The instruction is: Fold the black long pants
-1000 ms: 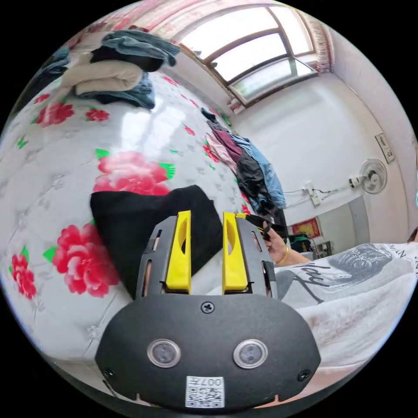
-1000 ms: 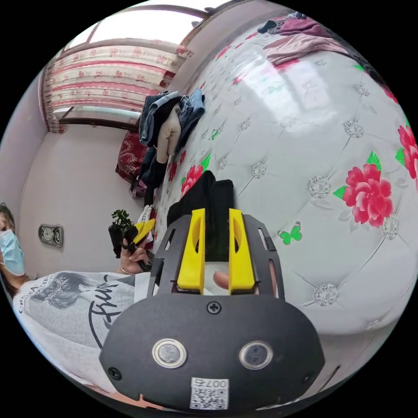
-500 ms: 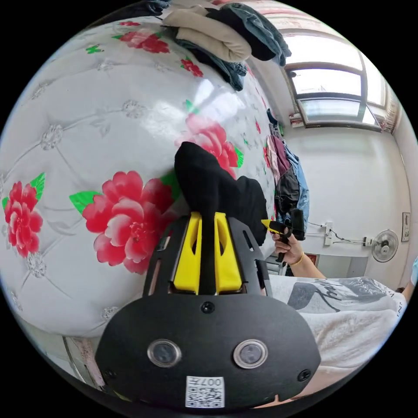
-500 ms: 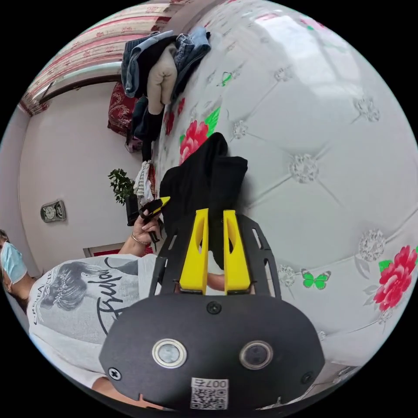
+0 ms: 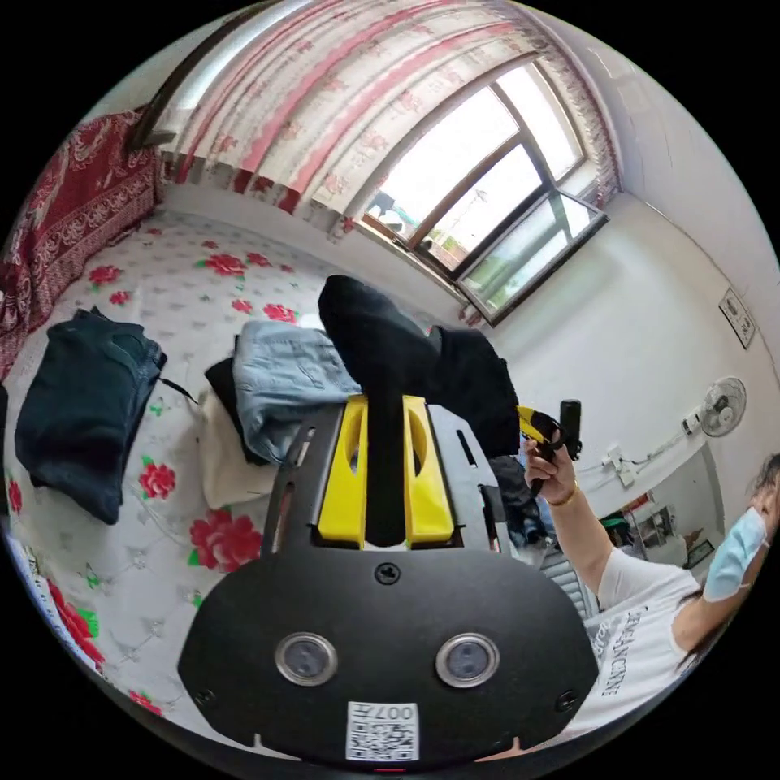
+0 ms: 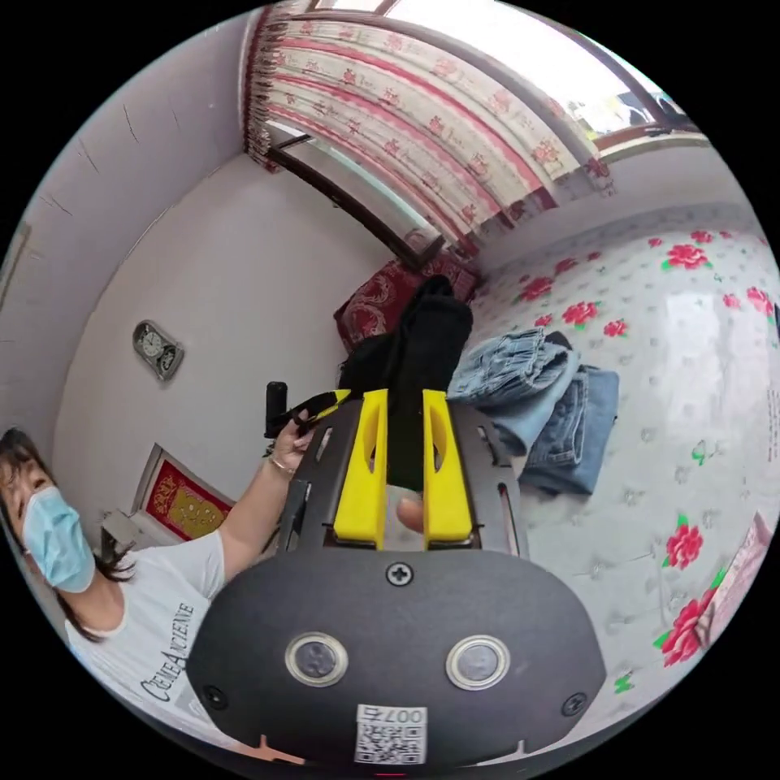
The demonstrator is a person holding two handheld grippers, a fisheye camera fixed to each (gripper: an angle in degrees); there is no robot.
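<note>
Where a second ago the folded black pants (image 5: 406, 349) lay on the bed (image 5: 187, 276), the left gripper (image 5: 385, 471) now pinches them aloft between its fingers. Likewise, the right gripper (image 6: 404, 467) has closed on the pants (image 6: 426, 333), lifted above the bed (image 6: 699, 341).

White shirt (image 6: 166, 650) on the person: dark print, second word looks like "ANCIENNE", first word unclear. Same print on the shirt (image 5: 642, 650) in the left gripper view, partly cut off.
Code sticker (image 6: 391, 734) on right gripper (image 6: 404, 402) body, another sticker (image 5: 382, 731) on left gripper (image 5: 384, 410); not read.
Wall clock (image 6: 156, 349): numerals too small.
Red wall hanging (image 6: 183, 504): gold marks illegible.
</note>
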